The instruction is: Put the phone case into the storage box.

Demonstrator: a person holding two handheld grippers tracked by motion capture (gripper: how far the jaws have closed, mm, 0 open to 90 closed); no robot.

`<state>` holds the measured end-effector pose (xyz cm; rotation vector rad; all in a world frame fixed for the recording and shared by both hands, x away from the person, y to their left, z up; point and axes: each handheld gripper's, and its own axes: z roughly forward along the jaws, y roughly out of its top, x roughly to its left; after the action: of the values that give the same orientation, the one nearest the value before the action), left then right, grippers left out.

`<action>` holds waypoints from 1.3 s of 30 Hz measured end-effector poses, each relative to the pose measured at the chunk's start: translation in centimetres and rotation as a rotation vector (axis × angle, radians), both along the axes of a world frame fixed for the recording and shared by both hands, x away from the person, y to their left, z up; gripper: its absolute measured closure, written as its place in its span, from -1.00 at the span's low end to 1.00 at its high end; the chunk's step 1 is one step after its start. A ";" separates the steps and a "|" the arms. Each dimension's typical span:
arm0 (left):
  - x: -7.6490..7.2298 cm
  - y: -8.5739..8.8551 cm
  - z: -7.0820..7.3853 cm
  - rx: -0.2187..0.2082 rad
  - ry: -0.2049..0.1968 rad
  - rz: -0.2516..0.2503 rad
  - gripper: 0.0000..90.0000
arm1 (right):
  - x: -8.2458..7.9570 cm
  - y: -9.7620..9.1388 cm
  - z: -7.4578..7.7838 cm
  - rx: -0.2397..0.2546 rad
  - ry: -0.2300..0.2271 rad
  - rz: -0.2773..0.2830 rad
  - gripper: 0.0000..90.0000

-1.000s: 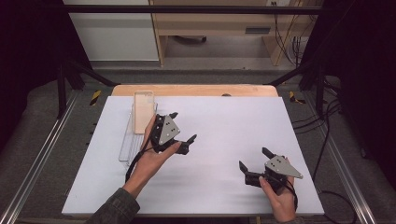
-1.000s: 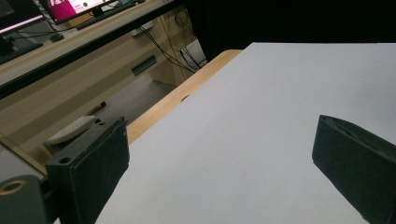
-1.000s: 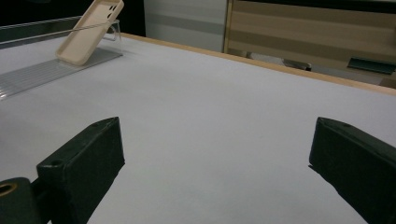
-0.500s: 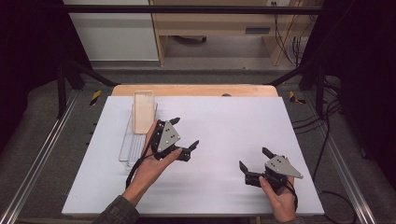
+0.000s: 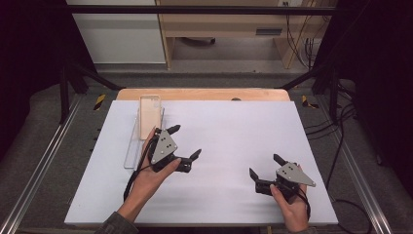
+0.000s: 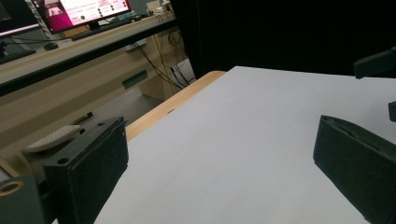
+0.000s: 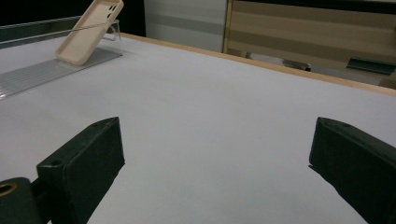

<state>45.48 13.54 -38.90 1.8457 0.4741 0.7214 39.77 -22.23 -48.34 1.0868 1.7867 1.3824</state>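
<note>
The beige, light, stiff phone case leans in a clear acrylic stand beside the left gripper, jaws apart; its long edges likely suit grasping. The right gripper gapes empty.

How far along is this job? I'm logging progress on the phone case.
The beige phone case already leans on the clear plastic stand at the table's far left. Nothing is in hand: the left claw, beside the stand, and the right claw both gape empty over the white table. Judging by that, little looks left.
</note>
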 end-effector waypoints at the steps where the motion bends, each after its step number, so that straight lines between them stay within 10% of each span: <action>1: -0.1 0.4 0.2 -0.006 0.000 0.004 -0.94 | 0.0 0.0 0.0 0.000 0.000 0.000 -0.93; 39: -2.1 7.9 2.0 -0.135 -0.035 0.107 -0.95 | 0.0 0.1 0.0 -0.007 -0.001 0.004 -0.93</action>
<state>43.39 21.44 -36.93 1.6886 0.5876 0.7736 39.75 -22.12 -48.35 1.0791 1.7925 1.3781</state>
